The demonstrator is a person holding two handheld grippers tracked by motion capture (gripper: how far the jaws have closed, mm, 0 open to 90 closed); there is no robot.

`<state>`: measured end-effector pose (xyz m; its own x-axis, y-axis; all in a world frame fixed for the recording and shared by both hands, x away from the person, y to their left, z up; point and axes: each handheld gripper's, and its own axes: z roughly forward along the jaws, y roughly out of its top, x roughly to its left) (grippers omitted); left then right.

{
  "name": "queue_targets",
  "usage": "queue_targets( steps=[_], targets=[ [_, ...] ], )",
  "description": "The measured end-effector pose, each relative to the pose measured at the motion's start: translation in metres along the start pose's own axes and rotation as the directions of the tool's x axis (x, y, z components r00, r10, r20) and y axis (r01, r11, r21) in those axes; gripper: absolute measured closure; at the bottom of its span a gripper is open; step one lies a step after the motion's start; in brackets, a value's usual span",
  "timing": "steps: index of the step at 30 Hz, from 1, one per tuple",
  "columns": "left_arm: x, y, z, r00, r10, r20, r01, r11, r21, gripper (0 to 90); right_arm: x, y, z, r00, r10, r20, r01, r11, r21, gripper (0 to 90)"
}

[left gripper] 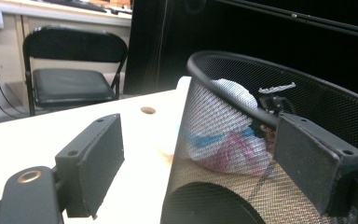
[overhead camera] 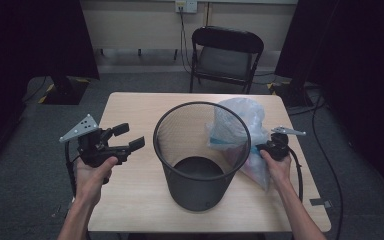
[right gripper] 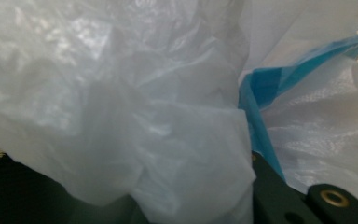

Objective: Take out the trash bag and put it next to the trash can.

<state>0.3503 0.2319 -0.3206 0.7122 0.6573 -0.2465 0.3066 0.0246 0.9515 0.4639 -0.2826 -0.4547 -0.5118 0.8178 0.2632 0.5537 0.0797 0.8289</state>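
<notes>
A black mesh wastebasket (overhead camera: 200, 192) stands upright mid-table, with nothing inside. A crumpled translucent plastic bag (overhead camera: 240, 117) with blue and pink parts leans on its right rim. My right gripper (overhead camera: 262, 148) presses into the bag's right side and looks shut on a bunch of the film. In the right gripper view the bag (right gripper: 121, 93) covers the left jaw. My left gripper (overhead camera: 131, 136) hovers open left of the basket, holding nothing. In the left gripper view the basket (left gripper: 223, 60) rises just beyond the jaws, and the bag (left gripper: 228, 140) shows through the mesh.
The light wooden table (overhead camera: 130, 195) has bare room left of and in front of the basket. A black folding chair (overhead camera: 225, 52) stands behind the far edge. Cables run along the floor at the right. Dark curtains hang on both sides.
</notes>
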Motion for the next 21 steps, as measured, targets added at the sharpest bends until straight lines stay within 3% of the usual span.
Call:
queue_targets(
  steps=[1, 3, 6, 9, 13, 14, 15, 16, 18, 19, 21],
  targets=[
    [0.0, -0.003, 0.002, 0.9999, 0.011, -0.008, -0.011, 0.9999, 0.008, 15.5, 0.0, 0.0, 0.005, 0.9997, -0.014, 0.021, 0.014, 1.0, 0.018, 87.6],
    [0.0, -0.006, 0.004, 0.9996, 0.023, -0.017, -0.023, 0.9995, 0.023, 15.5, -0.001, 0.0, 0.007, 0.9998, -0.003, 0.018, 0.002, 1.0, 0.013, 87.6],
    [0.006, -0.016, 0.011, 0.9999, 0.001, -0.014, 0.0, 0.9971, 0.076, 15.5, -0.006, 0.0, 0.017, 0.9987, 0.023, 0.045, -0.023, 1.0, 0.004, 87.7],
    [0.009, -0.027, 0.015, 0.9989, 0.003, -0.046, 0.002, 0.9924, 0.123, 15.7, -0.01, 0.004, 0.023, 0.9977, 0.04, 0.055, -0.04, 0.999, -0.003, 87.6],
    [0.019, -0.05, 0.023, 0.9962, 0.003, -0.087, 0.018, 0.9701, 0.242, 15.8, -0.015, 0.012, 0.03, 0.9957, 0.065, 0.067, -0.064, 0.998, -0.015, 85.6],
    [0.019, -0.05, 0.023, 0.9962, 0.003, -0.087, 0.018, 0.9701, 0.242, 15.8, -0.017, 0.015, 0.031, 0.9947, 0.075, 0.07, -0.075, 0.997, -0.013, 83.6],
    [0.025, -0.063, 0.026, 0.9925, 0.006, -0.122, 0.027, 0.9625, 0.27, 16.1, -0.018, 0.017, 0.03, 0.9935, 0.093, 0.066, -0.091, 0.995, -0.03, 82.9],
    [0.028, -0.07, 0.027, 0.9914, -0.003, -0.131, 0.04, 0.9584, 0.283, 16.2, -0.018, 0.019, 0.03, 0.9929, 0.102, 0.062, -0.099, 0.994, -0.04, 81.9],
    [0.03, -0.077, 0.029, 0.9905, -0.013, -0.137, 0.053, 0.9549, 0.292, 16.3, -0.016, 0.023, 0.028, 0.9942, 0.093, 0.055, -0.09, 0.995, -0.045, 78.5],
    [0.034, -0.093, 0.032, 0.9889, -0.017, -0.147, 0.064, 0.9453, 0.32, 16.4, -0.015, 0.024, 0.026, 0.9943, 0.093, 0.052, -0.09, 0.995, -0.049, 76.1],
    [0.035, -0.106, 0.035, 0.9848, -0.007, -0.173, 0.071, 0.9281, 0.366, 16.4, -0.014, 0.026, 0.021, 0.9944, 0.097, 0.041, -0.095, 0.994, -0.062, 68.9]
  ],
)
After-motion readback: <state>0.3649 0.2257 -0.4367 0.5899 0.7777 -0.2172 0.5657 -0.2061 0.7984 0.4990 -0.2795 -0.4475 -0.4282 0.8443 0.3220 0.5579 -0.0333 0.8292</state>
